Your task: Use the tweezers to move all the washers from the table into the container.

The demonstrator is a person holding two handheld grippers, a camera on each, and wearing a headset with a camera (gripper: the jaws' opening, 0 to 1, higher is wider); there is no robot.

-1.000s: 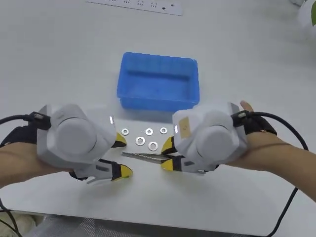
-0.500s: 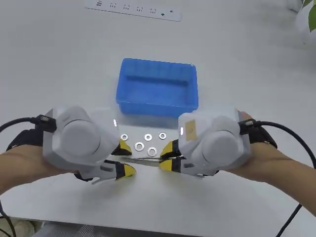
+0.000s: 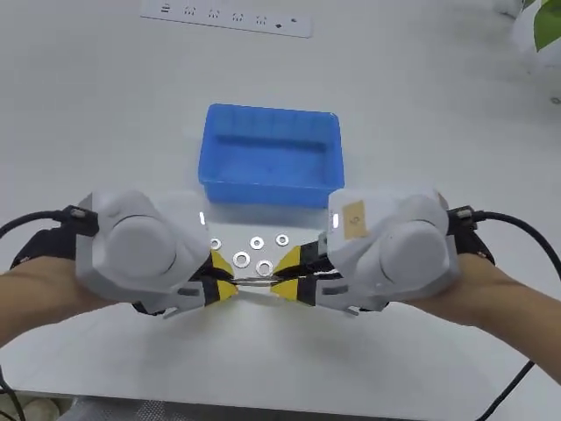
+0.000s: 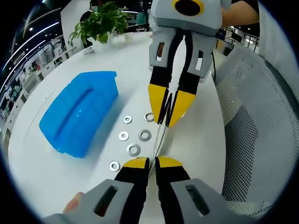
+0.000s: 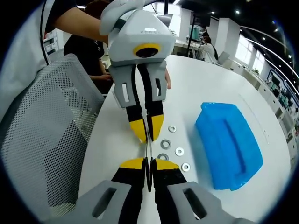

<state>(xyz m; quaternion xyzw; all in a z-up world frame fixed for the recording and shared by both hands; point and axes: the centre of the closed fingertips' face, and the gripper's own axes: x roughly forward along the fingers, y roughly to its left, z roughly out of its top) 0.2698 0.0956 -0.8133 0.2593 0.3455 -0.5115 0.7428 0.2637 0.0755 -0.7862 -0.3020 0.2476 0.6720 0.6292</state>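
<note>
- The tweezers (image 4: pixel 159 133) span between both grippers, just beside the washers (image 3: pixel 257 243) on the white table (image 3: pixel 421 114).
- The blue container (image 3: pixel 270 153) stands beyond the washers.
- The left gripper (image 4: pixel 153 163) and right gripper (image 5: pixel 149 163) each pinch one tweezer end, jaws narrow.
- In the head view the gripper bodies hide most of the tweezers.
- The gripper views add a mesh chair (image 4: pixel 261 116) and a plant (image 4: pixel 100 25).

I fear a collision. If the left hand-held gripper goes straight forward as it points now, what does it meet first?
The right hand-held gripper: it faces the left hand-held gripper head-on, and both are closed on the tweezers between them. How near they are, I cannot judge exactly.
</note>
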